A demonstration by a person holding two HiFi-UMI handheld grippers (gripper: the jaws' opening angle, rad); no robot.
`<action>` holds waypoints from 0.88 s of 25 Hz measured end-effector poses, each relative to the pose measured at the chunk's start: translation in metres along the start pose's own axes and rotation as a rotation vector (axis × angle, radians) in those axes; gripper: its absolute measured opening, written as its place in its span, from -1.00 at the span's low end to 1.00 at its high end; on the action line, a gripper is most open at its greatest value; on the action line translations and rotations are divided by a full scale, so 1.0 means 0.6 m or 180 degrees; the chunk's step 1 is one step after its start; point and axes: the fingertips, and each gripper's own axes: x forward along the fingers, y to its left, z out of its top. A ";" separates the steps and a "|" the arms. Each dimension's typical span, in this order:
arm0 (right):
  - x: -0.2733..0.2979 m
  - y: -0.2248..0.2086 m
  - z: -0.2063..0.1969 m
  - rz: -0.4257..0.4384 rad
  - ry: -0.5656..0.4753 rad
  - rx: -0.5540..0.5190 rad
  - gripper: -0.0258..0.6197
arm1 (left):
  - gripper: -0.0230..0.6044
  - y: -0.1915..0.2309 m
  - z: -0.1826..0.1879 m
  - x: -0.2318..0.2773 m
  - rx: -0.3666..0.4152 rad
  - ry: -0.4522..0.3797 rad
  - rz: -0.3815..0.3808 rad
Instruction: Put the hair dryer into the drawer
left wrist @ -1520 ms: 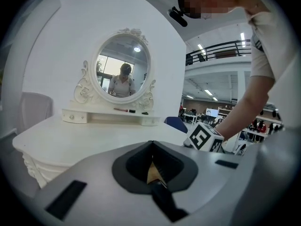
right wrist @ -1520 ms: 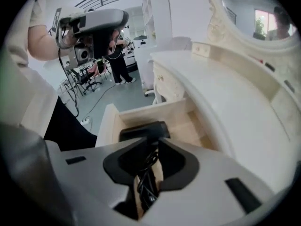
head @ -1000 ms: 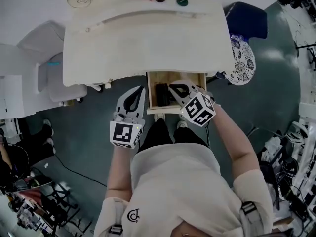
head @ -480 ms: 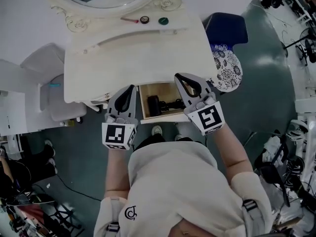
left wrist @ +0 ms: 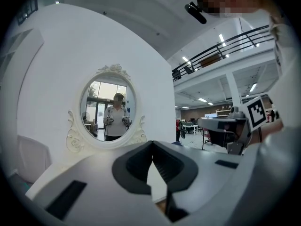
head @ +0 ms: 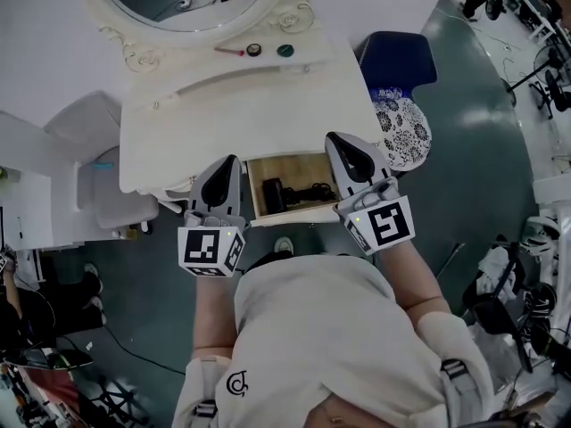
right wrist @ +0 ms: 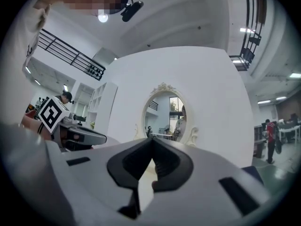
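The black hair dryer (head: 284, 193) lies with its cord inside the open wooden drawer (head: 256, 206) under the white dressing table (head: 232, 105). My left gripper (head: 227, 163) hangs level just left of the drawer, shut with nothing in it, its tips (left wrist: 151, 144) meeting in the left gripper view. To the drawer's right my right gripper (head: 343, 141) is raised and also shut on nothing, tips (right wrist: 152, 141) together in the right gripper view. Both point at the oval mirror (left wrist: 108, 108).
On the table's back edge lie a red stick (head: 232, 51) and two small round jars (head: 254, 50). A patterned stool (head: 403, 127) and a dark blue chair (head: 397, 61) stand to the right. A white cabinet (head: 98, 181) sits left of the table.
Both grippers have risen from in front of the drawer to beside the tabletop. The right one swung up from pointing into the drawer to level. The hair dryer stays in the drawer.
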 end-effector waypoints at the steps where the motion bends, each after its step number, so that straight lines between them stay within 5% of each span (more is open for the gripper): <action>1: -0.003 0.000 0.002 0.0005 -0.0005 0.0001 -0.90 | -0.88 -0.004 0.002 0.000 0.0028 0.0007 0.0004; 22: -0.029 0.012 -0.008 0.0166 0.0055 0.0134 -0.91 | -0.88 -0.057 0.039 -0.020 0.0170 -0.0161 0.0008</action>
